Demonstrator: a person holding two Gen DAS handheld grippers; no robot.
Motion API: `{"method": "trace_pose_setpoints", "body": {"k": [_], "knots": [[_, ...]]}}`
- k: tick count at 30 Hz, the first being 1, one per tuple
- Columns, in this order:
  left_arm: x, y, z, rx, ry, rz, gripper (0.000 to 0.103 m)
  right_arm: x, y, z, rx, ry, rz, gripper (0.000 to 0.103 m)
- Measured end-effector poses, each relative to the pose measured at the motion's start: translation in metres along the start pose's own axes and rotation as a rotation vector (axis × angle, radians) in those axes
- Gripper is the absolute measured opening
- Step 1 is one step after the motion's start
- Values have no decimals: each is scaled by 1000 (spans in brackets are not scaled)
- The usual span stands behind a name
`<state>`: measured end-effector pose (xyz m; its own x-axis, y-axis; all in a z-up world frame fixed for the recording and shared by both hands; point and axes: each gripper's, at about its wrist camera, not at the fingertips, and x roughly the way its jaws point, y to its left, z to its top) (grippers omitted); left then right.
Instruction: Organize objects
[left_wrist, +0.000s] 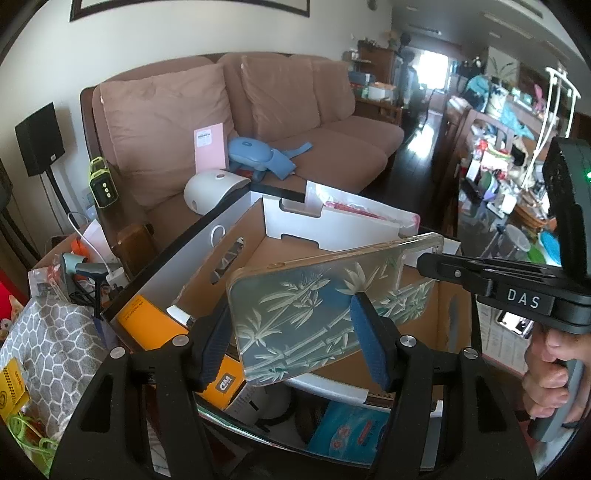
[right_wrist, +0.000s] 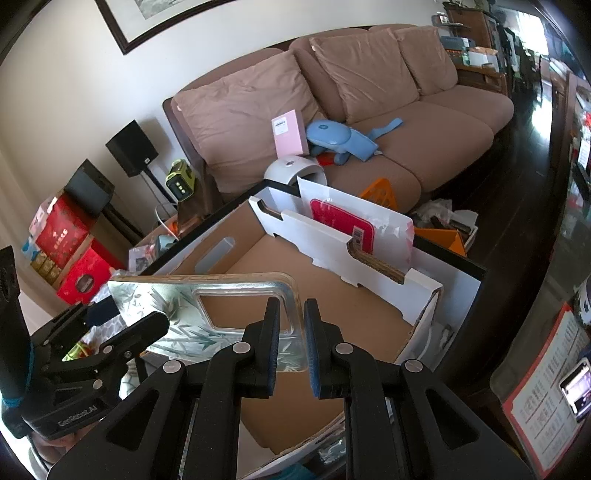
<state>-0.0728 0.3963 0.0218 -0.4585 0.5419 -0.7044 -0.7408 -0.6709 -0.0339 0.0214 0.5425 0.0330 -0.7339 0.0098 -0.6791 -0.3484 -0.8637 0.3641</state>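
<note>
A clear phone case (left_wrist: 317, 314) printed with bamboo hangs over an open cardboard box (left_wrist: 207, 236). My left gripper (left_wrist: 291, 347) is shut on the case's near end, one blue pad on each long side. My right gripper (left_wrist: 424, 262) comes in from the right, its narrow jaws pinching the case's far corner. In the right wrist view the case (right_wrist: 177, 302) shows its camera cut-out, and its clear rim runs into the slim gap of my right gripper (right_wrist: 291, 332). The left gripper (right_wrist: 125, 317) grips it at lower left. The box floor (right_wrist: 332, 306) below is bare cardboard.
A white slotted divider (right_wrist: 332, 243) and a red-and-white packet (right_wrist: 343, 221) stand at the box's far side. An orange carton (left_wrist: 147, 317) and grey patterned cloth (left_wrist: 48, 343) lie left. Behind is a brown sofa (left_wrist: 295, 110). A hand (left_wrist: 550, 373) holds the right gripper's handle.
</note>
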Motion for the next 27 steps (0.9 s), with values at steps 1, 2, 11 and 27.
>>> {"method": "trace_pose_setpoints", "body": {"k": [1,2,11,27], "knots": [[0,0,0,-4,-1,3,60,0,0,0,1,0,1,13],[1,1,1,-9,-2,7,60,0,0,0,0,1,1,13],[4,1,3,-17,-5,22,60,-3,-3,3,6,-1,-5,13],[10,-5,5,-19,-3,63,61,-4,-3,3,4,-2,-6,13]]}}
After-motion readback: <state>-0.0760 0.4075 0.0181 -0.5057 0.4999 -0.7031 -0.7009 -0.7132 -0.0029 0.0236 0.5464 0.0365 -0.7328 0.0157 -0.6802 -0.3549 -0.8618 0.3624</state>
